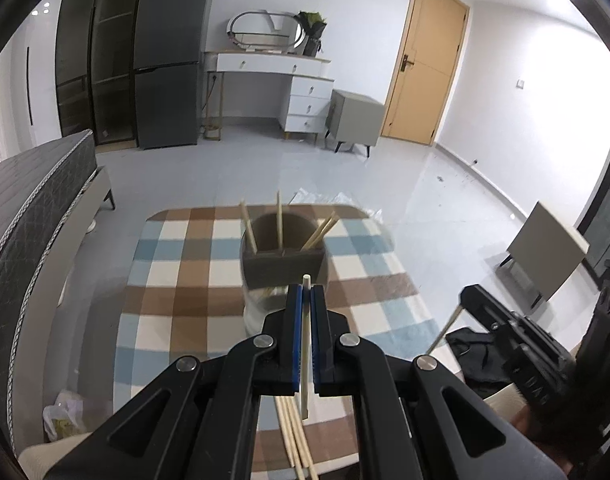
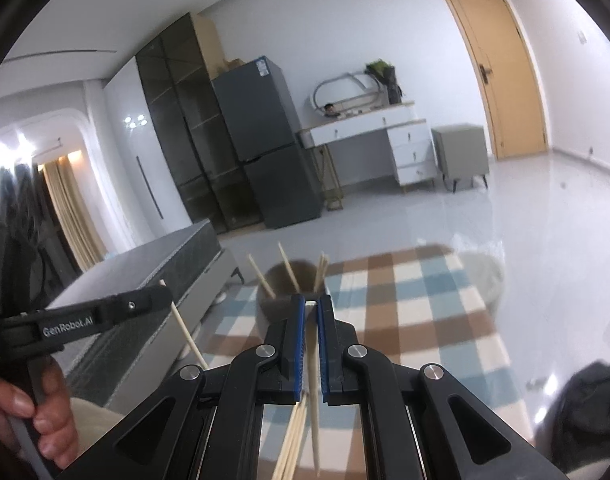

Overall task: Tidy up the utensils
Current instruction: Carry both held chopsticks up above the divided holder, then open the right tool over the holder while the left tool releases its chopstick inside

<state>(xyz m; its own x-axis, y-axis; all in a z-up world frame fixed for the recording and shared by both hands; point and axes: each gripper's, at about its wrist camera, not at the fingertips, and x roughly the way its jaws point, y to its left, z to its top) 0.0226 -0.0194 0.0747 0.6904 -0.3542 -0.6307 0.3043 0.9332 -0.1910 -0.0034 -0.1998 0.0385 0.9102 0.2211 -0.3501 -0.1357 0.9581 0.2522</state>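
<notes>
Left gripper [image 1: 306, 290]: jaws clenched on one pale chopstick [image 1: 305, 344], held nearly upright between the blue pads; its tip shows just above them, its lower end hangs free below.
Loose chopsticks [image 1: 293, 436]: small bundle lying on the checked cloth [image 1: 177, 280] under the gripper, not yet sorted.
Holder [image 1: 283, 256]: round brown-grey cup standing mid-table, just beyond the left fingertips; several chopsticks already lean inside it.
Right gripper [image 2: 311, 301]: jaws clamped on a second chopstick [image 2: 313, 384], tilted slightly, tip level with the pads, holder straight ahead.
Doing it well: judged, carry one stick at a time over the rim, bring its lower end inside the mouth, tilt it away from the sticks already leaning there, and let go only once the end is well down. Keep the two grippers apart over the narrow opening.
Risk: a long free end may catch the rim or knock the leaning sticks.
Hard to make out: holder's base is behind the left jaws; its inner divisions are unclear; count of loose sticks is uncertain, partly covered by the gripper body. Motion blur softens the holder in the right wrist view.
</notes>
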